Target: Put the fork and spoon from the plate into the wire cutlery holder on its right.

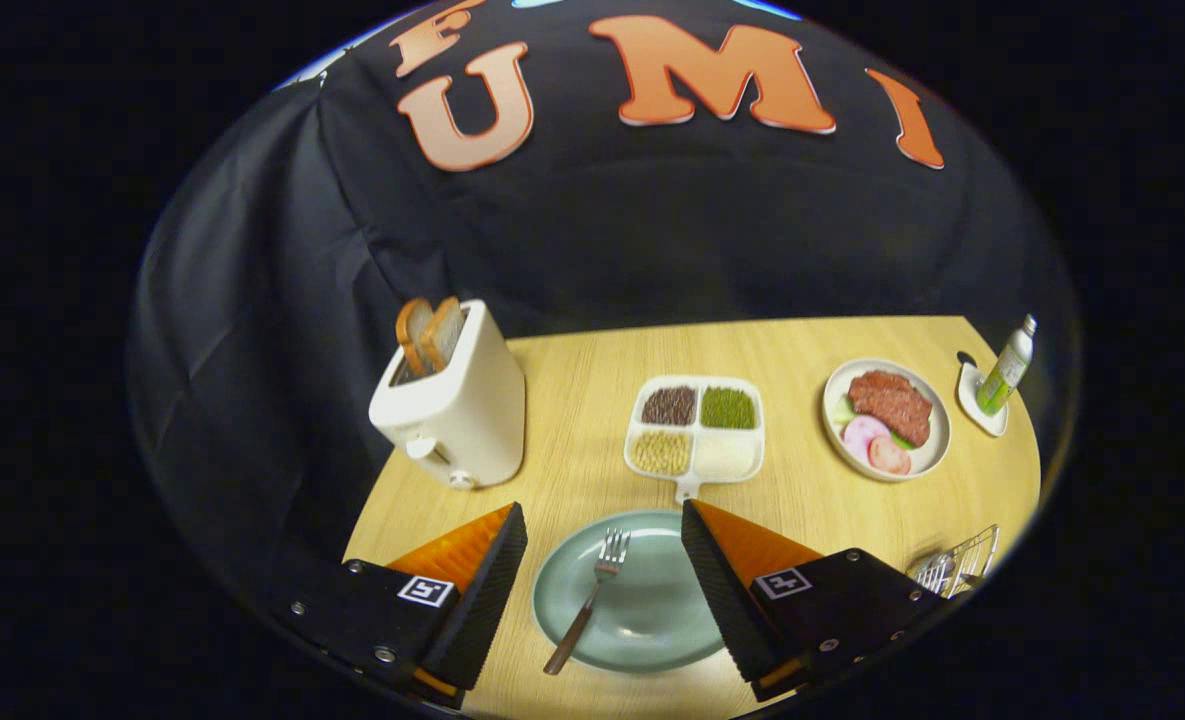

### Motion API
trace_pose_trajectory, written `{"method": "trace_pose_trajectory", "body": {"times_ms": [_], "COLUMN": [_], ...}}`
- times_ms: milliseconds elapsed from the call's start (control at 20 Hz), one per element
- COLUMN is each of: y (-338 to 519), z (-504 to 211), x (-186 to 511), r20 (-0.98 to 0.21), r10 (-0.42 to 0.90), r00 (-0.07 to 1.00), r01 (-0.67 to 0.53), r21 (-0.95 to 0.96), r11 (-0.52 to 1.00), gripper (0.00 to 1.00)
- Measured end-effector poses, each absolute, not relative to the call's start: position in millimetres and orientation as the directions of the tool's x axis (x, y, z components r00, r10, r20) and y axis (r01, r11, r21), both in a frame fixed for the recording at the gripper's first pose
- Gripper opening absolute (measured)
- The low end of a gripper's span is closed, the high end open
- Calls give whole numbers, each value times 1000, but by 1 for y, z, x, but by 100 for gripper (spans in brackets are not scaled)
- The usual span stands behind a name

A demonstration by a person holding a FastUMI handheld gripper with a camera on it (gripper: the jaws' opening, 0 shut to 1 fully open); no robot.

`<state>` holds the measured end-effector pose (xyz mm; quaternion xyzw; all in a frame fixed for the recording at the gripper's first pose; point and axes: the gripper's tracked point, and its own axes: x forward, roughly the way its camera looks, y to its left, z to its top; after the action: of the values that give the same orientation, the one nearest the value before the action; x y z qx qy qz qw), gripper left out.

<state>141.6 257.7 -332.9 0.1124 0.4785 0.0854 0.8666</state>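
Observation:
A pale green plate point(652, 620) lies on the wooden table, between and below my two fingers. A metal fork point(592, 600) rests on the plate's left part, tines pointing away from me. The wire cutlery holder point(964, 568) stands to the right of the plate, past my right finger, with something metal in it that I cannot make out. My gripper point(604, 540) hovers above the plate, open, nothing between its fingers.
A white toaster point(452, 410) with two bread slices stands beyond my left finger. A divided tray point(694, 428) of beans and grains sits just past the plate. Farther right are a plate of meat and sliced vegetables point(887, 418) and a bottle point(1007, 368) on a small dish.

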Motion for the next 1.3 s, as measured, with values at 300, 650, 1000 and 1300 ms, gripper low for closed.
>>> {"method": "trace_pose_trajectory", "body": {"times_ms": [300,650,1000,1300], "y": [273,278,288,285], "z": [-387,-438,-455,-454], "x": [116,91,75,77], "r20": [-914,-977,-988,-977], "r10": [218,157,142,189], "r00": [341,144,61,94], "r01": [-59,-34,-1,30], "r21": [210,153,142,193], "r11": [976,988,990,981], "gripper": [93,70,17,3]}}
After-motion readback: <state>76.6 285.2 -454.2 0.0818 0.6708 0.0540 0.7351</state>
